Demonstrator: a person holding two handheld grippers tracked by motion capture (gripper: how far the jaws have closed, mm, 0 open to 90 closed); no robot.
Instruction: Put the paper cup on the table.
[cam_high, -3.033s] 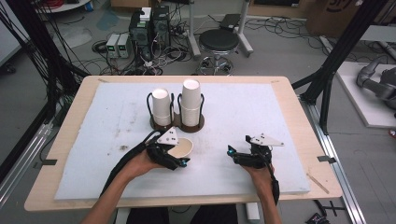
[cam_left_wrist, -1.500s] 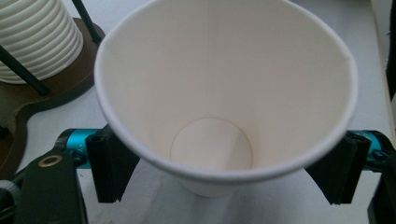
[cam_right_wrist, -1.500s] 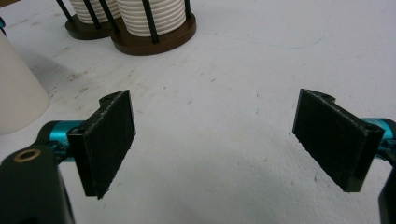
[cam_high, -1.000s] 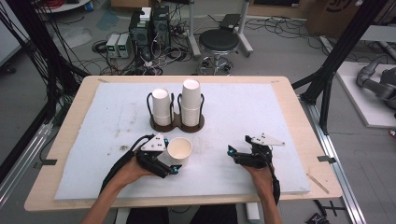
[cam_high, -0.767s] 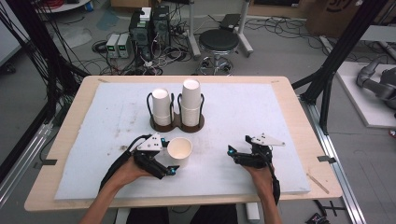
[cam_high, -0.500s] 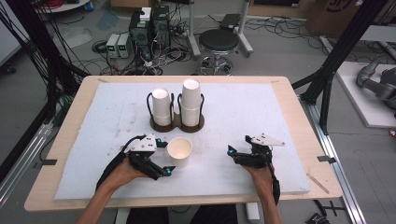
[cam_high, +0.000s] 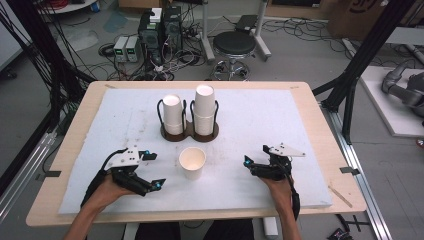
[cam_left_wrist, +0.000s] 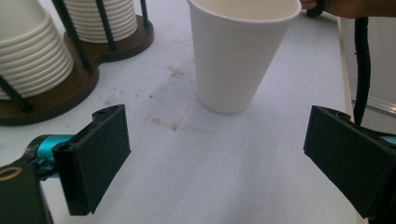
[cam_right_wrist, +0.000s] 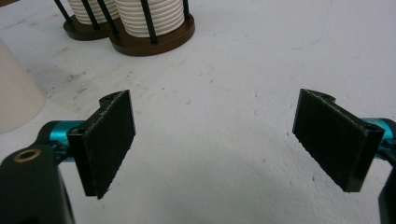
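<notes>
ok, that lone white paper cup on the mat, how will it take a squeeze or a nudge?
The white paper cup looks thin-walled and empty, so probably light and easily crushed. Its base is narrower than its rim, so a high nudge would likely tip it; on its side, it would probably roll.

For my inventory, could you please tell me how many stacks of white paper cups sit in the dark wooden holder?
2: a shorter stack on the holder's left side, a taller stack on its right.

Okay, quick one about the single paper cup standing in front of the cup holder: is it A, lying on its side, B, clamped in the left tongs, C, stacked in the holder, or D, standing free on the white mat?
D: the paper cup stands upright on the white mat, apart from the open left tongs.
</notes>
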